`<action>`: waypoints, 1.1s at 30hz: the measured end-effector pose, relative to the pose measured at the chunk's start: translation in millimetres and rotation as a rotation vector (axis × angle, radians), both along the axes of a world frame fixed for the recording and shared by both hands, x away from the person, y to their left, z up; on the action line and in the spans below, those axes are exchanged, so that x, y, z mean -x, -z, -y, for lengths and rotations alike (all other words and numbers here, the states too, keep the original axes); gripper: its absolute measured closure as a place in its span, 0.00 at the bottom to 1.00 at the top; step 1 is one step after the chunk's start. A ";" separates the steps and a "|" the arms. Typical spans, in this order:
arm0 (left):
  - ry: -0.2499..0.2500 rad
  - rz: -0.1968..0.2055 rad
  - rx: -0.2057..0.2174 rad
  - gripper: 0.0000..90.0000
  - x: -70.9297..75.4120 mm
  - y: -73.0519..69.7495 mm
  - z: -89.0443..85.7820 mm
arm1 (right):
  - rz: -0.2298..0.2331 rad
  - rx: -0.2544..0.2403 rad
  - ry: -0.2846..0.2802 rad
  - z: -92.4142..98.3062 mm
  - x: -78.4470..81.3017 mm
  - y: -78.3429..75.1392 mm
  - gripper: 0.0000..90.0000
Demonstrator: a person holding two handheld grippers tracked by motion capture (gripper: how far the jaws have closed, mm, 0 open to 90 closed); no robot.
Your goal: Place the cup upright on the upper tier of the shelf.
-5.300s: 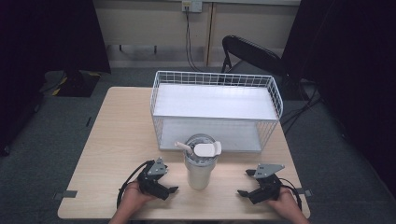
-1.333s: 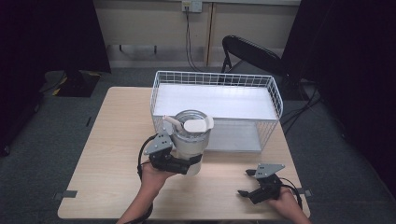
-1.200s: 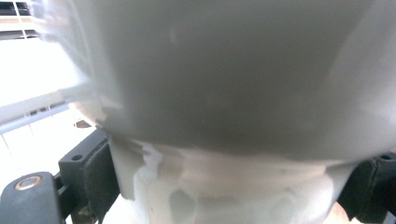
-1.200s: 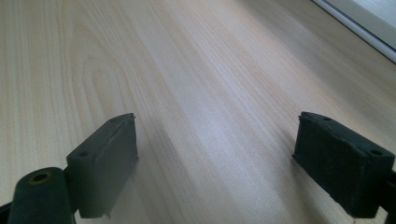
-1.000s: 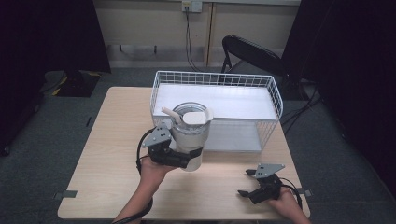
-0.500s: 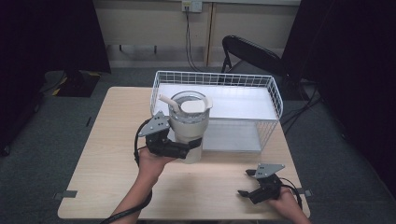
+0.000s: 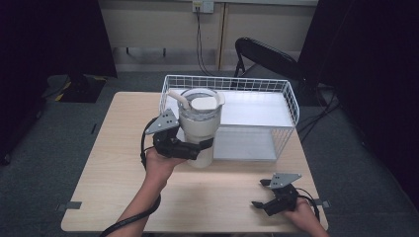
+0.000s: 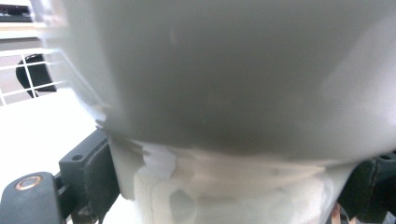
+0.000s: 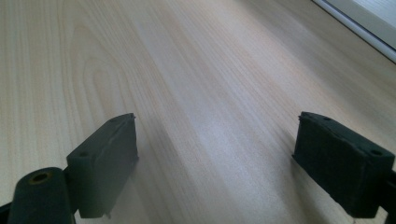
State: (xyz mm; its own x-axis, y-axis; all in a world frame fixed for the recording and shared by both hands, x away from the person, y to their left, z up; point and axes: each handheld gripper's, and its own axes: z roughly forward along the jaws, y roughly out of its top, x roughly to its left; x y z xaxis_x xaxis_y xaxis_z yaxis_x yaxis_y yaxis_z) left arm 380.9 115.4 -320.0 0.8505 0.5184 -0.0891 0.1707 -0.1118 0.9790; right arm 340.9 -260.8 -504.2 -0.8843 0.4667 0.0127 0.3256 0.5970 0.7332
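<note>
A: Biggest risk? The wire basket (image 7: 284, 106). It sits right past the left gripper (image 7: 190, 148), and its near-left rim is about level w/ the tumbler (image 7: 198, 126), just beyond it. Clip that rim and the cup tips or twists out of the grip.

B: Grip looks ok tho. Jaws pinch the tumbler low on the body, one each side; the left gripper view has the pads (image 8: 100, 172) pressed on the white wall.

A: Low pinch, tall cup, heavy top w/ lid (image 7: 204, 102) and straw (image 7: 179, 98). Top-heavy imo, so it could swing if the hand tilts. Smooth wall too, might slide.

B: Where's it now?

A: Held up off the table (image 7: 108, 163), at the basket's near-left corner, not inside yet.

B: Right gripper (image 7: 261, 195)?

A: Resting on the table, well off to the right of the left one, jaws spread wide, nothing between them. Not in the way.

B: Anything else?

A: Folding chair (image 7: 267, 54) behind the basket, far from both tools. No issue.
</note>
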 end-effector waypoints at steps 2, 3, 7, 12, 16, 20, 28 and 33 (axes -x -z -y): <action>-0.002 -0.002 0.001 0.11 -1.2 -2.4 -0.1 | 0.000 0.000 0.000 0.0 0.0 0.0 0.14; -0.006 0.000 -0.007 0.11 -1.7 -4.0 -0.6 | 0.000 0.000 0.000 0.0 0.0 0.0 0.14; -0.004 -0.011 -0.006 0.11 -4.7 -9.6 -1.1 | -0.003 -0.003 -0.001 0.2 -0.3 0.0 0.14; -0.013 -0.006 -0.010 0.11 -7.4 -16.8 -1.6 | 0.000 0.000 -0.002 0.2 -0.1 0.0 0.14; -0.016 -0.008 -0.015 0.11 -9.9 -22.6 -1.2 | 0.001 0.000 -0.003 0.2 -0.2 0.0 0.14; -0.021 -0.006 -0.012 0.11 -11.8 -28.8 -0.6 | 0.001 0.000 -0.003 0.2 -0.2 0.1 0.14; -0.024 -0.016 -0.012 0.11 -17.4 -38.6 -0.3 | 0.002 -0.001 -0.005 0.3 -0.3 0.1 0.14; -0.034 -0.014 -0.017 0.11 -18.4 -42.8 0.3 | 0.002 -0.001 -0.005 0.3 -0.3 0.1 0.14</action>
State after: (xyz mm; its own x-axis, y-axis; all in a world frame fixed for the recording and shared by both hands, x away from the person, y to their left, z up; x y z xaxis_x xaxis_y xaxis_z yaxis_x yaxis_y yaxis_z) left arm 399.3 115.2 -277.2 0.8310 0.5487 -0.0912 0.1880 -0.1227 0.9745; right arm 341.3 -261.1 -504.2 -0.8866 0.4624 0.0108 0.3209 0.5982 0.7343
